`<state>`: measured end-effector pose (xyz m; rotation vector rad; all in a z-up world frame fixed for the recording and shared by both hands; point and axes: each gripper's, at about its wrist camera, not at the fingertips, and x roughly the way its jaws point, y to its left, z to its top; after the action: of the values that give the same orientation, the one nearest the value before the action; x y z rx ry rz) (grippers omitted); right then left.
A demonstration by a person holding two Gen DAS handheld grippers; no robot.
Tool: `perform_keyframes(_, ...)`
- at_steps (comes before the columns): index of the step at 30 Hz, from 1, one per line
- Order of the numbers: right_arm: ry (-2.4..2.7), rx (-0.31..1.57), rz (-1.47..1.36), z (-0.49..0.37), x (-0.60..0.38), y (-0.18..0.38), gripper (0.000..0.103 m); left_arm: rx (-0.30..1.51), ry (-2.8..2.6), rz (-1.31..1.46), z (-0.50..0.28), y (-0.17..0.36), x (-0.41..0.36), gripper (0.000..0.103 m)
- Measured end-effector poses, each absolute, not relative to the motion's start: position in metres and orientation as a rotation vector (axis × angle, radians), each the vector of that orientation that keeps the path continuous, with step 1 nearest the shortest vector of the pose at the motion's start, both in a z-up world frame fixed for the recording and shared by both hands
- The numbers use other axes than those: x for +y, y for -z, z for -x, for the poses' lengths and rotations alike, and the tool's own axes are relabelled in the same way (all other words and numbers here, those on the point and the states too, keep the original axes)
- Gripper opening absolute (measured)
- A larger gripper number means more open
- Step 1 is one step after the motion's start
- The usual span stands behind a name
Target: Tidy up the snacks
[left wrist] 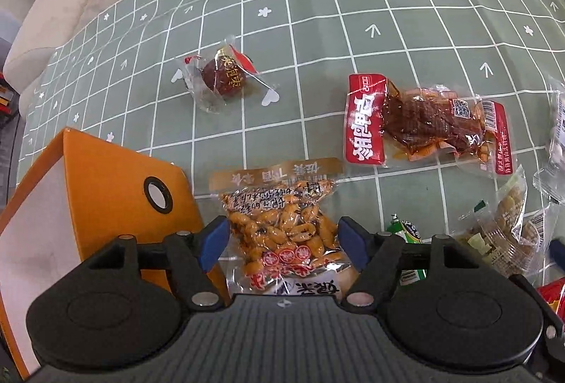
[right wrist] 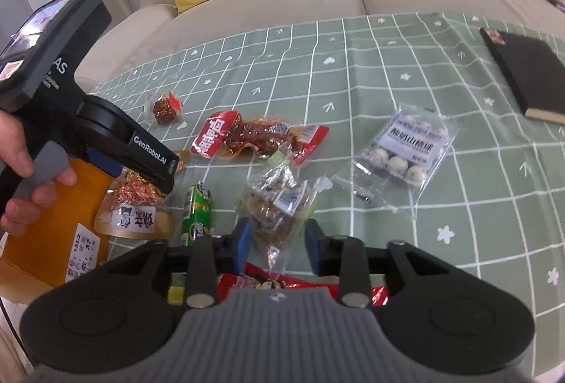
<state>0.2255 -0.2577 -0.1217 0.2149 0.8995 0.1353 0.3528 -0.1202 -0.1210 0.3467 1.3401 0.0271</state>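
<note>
The left gripper [left wrist: 282, 243] is spread wide, its blue pads either side of a clear packet of orange coated nuts [left wrist: 282, 227] lying by the orange cardboard box [left wrist: 106, 192] at the green checked tablecloth's [left wrist: 317, 30] near edge. The right gripper [right wrist: 277, 243] gapes around a crinkled clear bag of brown snacks [right wrist: 279, 210], not clamping it.

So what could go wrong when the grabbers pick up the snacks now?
The left gripper is open around the peanut bag, right beside the orange box, so it might bump the box. The right gripper straddles a crinkly clear snack bag; thin plastic could slip, or drag the green packet nearby.
</note>
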Motion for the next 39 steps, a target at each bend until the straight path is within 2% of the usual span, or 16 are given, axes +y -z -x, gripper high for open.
perform_keyframes(2, -0.118, 0.863, -0.163, -0.225, -0.255, 0.118, 0.061, 1.347, -0.023, -0.341, -0.354, 0.122, -0.120, 0.083)
perform_keyframes(6, -0.139, 0.823, -0.094, -0.229, -0.249, 0.114, 0.064, 1.375, 0.026, -0.317, -0.360, 0.125, -0.117, 0.089)
perform_keyframes(8, -0.159, 0.807, -0.083, -0.232, -0.244, 0.112, 0.064, 1.416, 0.066, -0.293, -0.362, 0.130, -0.116, 0.078)
perform_keyframes(10, -0.184, 0.793, -0.062, -0.236, -0.239, 0.110, 0.064, 1.425, 0.124, -0.302, -0.358, 0.134, -0.119, 0.074)
perform_keyframes(23, -0.196, 0.838, 0.098, -0.241, -0.228, 0.131, 0.064, 1.391, 0.249, -0.356, -0.340, 0.125, -0.143, 0.064)
perform_keyframes(25, -0.179, 0.842, 0.141, -0.240, -0.226, 0.135, 0.061, 1.384, 0.254, -0.355, -0.333, 0.124, -0.143, 0.064)
perform_keyframes(26, -0.170, 0.849, 0.158, -0.241, -0.225, 0.136, 0.051, 1.378, 0.255, -0.351, -0.331, 0.122, -0.142, 0.063)
perform_keyframes(27, -0.167, 0.863, 0.161, -0.241, -0.225, 0.138, 0.046, 1.372, 0.254, -0.345, -0.329, 0.121, -0.140, 0.063)
perform_keyframes(31, -0.163, 0.869, 0.102, -0.242, -0.232, 0.137, 0.040, 1.327, 0.253, -0.277, -0.317, 0.110, -0.125, 0.063)
perform_keyframes(32, -0.164, 0.871, 0.095, -0.242, -0.232, 0.136, 0.031, 1.312, 0.259, -0.253, -0.315, 0.107, -0.118, 0.063)
perform_keyframes(33, -0.161, 0.868, 0.086, -0.243, -0.233, 0.135, 0.028, 1.300, 0.262, -0.234, -0.312, 0.104, -0.116, 0.062)
perform_keyframes(39, -0.148, 0.858, 0.006, -0.238, -0.240, 0.127, 0.021, 1.204, 0.239, -0.153, -0.294, 0.078, -0.102, 0.059)
